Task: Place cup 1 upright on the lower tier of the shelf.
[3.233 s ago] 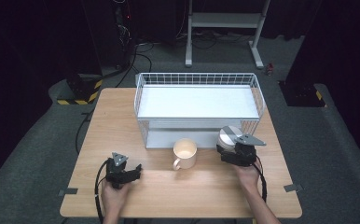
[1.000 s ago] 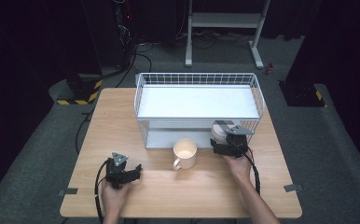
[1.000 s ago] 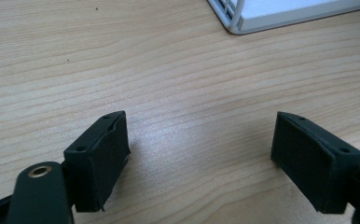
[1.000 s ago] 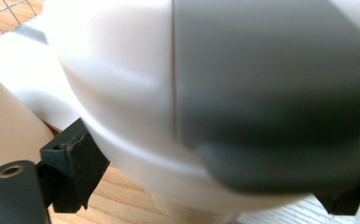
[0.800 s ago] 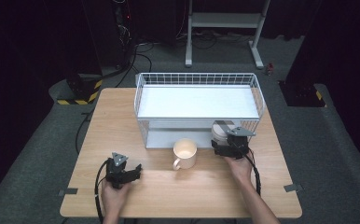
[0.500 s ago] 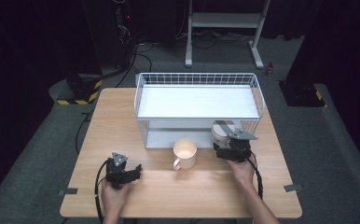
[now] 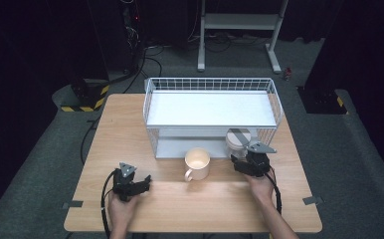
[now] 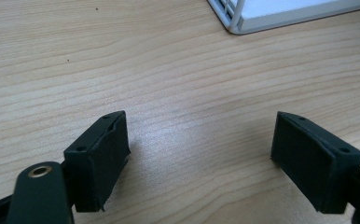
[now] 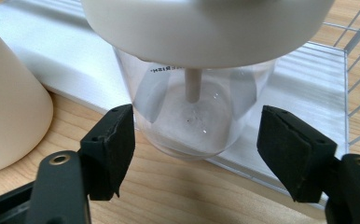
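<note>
The right gripper [image 9: 194,154] has just been closing its jaws around the clear plastic jar with the grey-striped white lid [image 9: 201,84], which stands at the front edge of the white wire rack [image 7: 210,107], beside the cream ceramic mug [image 7: 198,163]. The pads flank the jar's base with gaps on both sides, so I judge the grasp unfinished. The left gripper [image 8: 201,158] rests spread and empty on the wooden table [image 8: 169,70].

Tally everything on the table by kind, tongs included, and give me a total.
Mug: 1
Clear jar with a white lid: 1
White wire rack: 1
Tongs: 2, left and right
Total: 5
</note>
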